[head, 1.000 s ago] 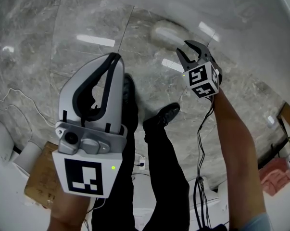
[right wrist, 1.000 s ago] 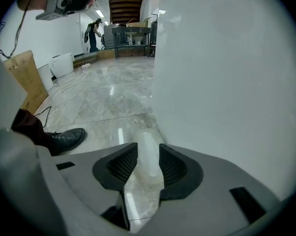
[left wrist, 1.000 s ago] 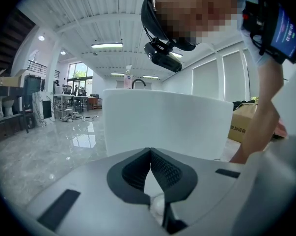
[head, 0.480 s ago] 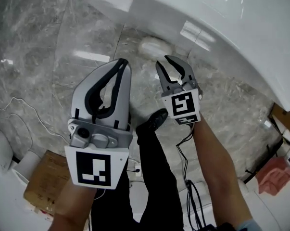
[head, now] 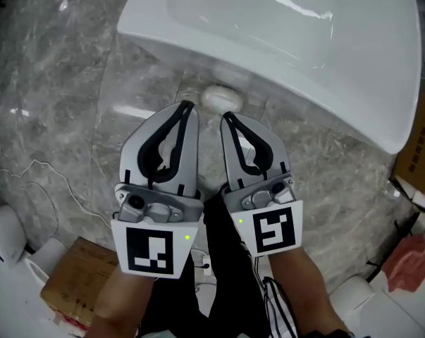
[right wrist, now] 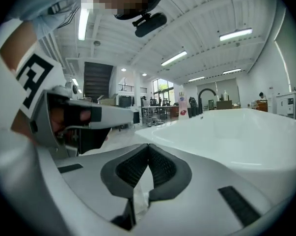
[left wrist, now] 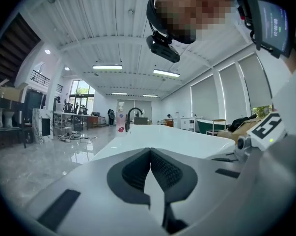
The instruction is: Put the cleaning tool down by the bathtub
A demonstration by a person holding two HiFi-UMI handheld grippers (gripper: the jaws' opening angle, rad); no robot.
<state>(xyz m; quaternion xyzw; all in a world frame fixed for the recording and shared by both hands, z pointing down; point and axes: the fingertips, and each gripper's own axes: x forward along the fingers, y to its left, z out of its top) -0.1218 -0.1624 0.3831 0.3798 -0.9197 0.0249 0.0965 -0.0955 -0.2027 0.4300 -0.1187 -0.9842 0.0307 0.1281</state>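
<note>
Cleaning tool — pale, rounded — lies beside bathtub; left gripper, right gripper jaws closed, empty.

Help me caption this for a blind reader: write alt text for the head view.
Seen from above, the left claw and right claw are held side by side, both shut and empty, pointing at a small white cleaning tool lying on the grey marble floor beside a white bathtub.
</note>
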